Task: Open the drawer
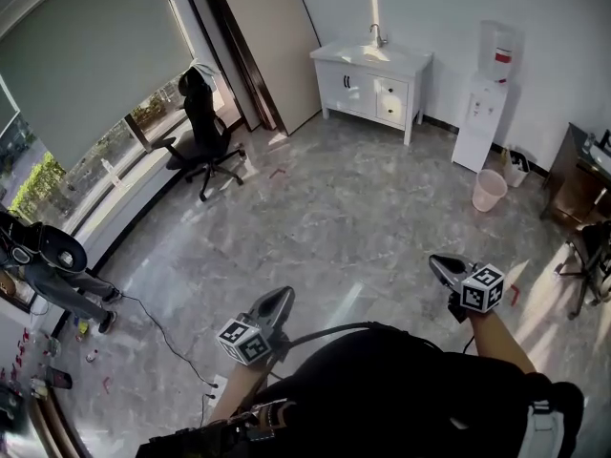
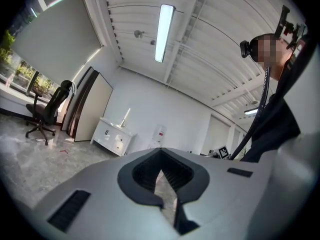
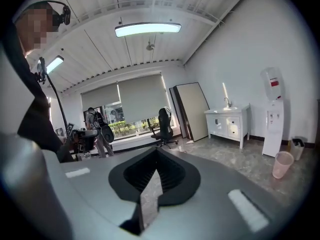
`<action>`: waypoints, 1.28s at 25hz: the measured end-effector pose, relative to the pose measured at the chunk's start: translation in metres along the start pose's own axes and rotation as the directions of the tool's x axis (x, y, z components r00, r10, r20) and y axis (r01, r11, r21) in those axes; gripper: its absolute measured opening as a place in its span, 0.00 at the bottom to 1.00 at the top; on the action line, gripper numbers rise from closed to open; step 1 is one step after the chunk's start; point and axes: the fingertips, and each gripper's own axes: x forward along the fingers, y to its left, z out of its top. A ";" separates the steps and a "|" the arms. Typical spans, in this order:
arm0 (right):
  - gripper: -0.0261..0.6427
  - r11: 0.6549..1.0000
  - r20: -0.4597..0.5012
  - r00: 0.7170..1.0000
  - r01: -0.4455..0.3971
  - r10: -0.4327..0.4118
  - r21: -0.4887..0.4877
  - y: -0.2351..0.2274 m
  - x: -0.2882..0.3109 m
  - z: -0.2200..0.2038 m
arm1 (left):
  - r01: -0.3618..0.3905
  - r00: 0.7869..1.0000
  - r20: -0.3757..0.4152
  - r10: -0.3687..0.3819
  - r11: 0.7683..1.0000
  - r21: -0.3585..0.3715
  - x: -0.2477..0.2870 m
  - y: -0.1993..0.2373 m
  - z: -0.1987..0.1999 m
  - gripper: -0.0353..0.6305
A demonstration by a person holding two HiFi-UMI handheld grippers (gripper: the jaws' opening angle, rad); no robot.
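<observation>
Jaws together, left gripper (image 1: 281,297), right gripper (image 1: 438,262) (both empty), drawer cabinet (image 1: 368,84) beyond

Marble floor (image 1: 363,218) with cabinet (image 1: 368,86), chair (image 1: 205,139)

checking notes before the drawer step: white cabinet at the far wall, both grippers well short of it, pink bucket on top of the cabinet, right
Not quite. The head view shows the pink bucket on the floor beside the water dispenser, not on the white cabinet. The rest holds: cabinet at the far wall, left gripper and right gripper well short of it.
</observation>
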 end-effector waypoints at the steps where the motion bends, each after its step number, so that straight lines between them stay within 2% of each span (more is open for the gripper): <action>1: 0.04 1.000 -0.002 1.000 0.013 -0.013 0.004 -0.008 0.007 0.001 | 0.005 1.000 -0.002 -0.005 1.000 -0.004 0.008 0.011 0.002 0.05; 5: 0.04 0.997 -0.007 0.997 0.077 -0.077 0.012 -0.037 0.042 0.007 | 0.064 0.998 -0.017 -0.064 0.998 -0.019 0.050 0.058 0.010 0.05; 8: 0.04 0.993 -0.002 0.993 0.118 -0.118 -0.003 -0.051 0.073 0.027 | 0.131 0.991 -0.022 -0.131 0.991 -0.017 0.088 0.097 0.028 0.05; 14: 0.04 0.971 0.016 0.971 0.239 -0.239 0.030 -0.079 0.119 0.067 | 0.249 0.967 -0.061 -0.249 0.968 -0.003 0.151 0.167 0.079 0.05; 19: 0.04 0.956 0.009 0.958 0.287 -0.288 0.064 -0.107 0.156 0.069 | 0.304 0.948 -0.096 -0.302 0.953 0.002 0.209 0.215 0.089 0.05; 23: 0.04 0.947 -0.007 0.951 0.307 -0.308 0.092 -0.143 0.165 0.072 | 0.324 0.939 -0.111 -0.324 0.946 -0.026 0.259 0.227 0.090 0.05; 27: 0.04 0.940 0.001 0.947 0.319 -0.321 0.124 -0.196 0.156 0.073 | 0.325 0.934 -0.143 -0.326 0.945 -0.033 0.314 0.226 0.079 0.05; 32: 0.04 0.944 0.008 0.952 0.302 -0.305 0.132 -0.289 0.141 0.083 | 0.299 0.946 -0.124 -0.301 0.954 -0.036 0.401 0.206 0.069 0.05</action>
